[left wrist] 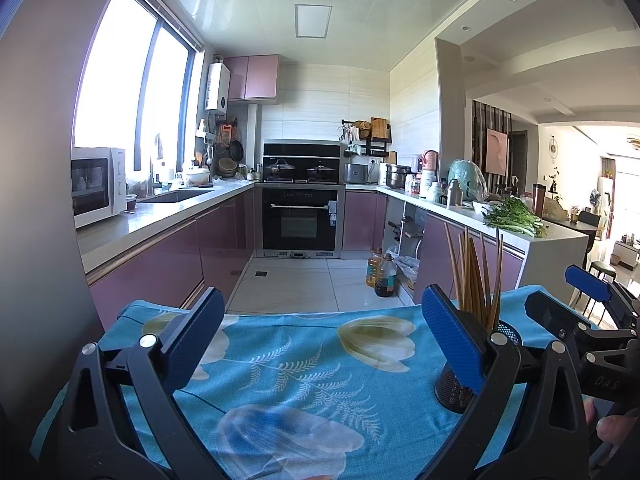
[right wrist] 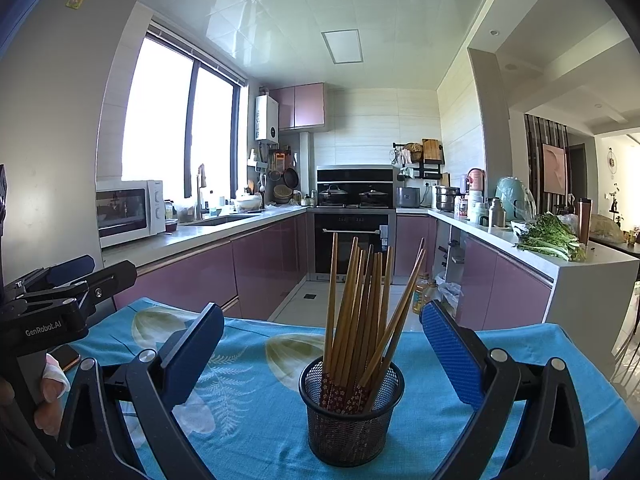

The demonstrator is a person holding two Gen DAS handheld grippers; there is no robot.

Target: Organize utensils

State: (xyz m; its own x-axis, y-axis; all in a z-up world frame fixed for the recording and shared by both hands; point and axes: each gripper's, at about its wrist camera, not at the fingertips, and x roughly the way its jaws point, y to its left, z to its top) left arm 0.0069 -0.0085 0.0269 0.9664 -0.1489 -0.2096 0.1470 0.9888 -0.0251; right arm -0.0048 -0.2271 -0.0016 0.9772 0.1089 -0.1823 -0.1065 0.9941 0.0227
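A black mesh holder [right wrist: 351, 412] stands upright on the blue flowered tablecloth [right wrist: 256, 380], with several wooden chopsticks [right wrist: 360, 312] standing in it, tips up. My right gripper [right wrist: 322, 344] is open and empty, its blue pads on either side of the holder and a little behind it, not touching. In the left wrist view the holder [left wrist: 456, 390] and chopsticks [left wrist: 476, 280] sit at the right, partly hidden behind the right pad. My left gripper [left wrist: 320, 332] is open and empty over bare cloth. The right gripper [left wrist: 588, 308] shows at the far right there.
The table's far edge [left wrist: 320, 314] drops to a tiled kitchen floor. Oil bottles [left wrist: 382, 272] stand on the floor. Pink counters run left and right; greens [right wrist: 552, 240] lie on the right counter. A phone [right wrist: 66, 356] lies at the cloth's left edge.
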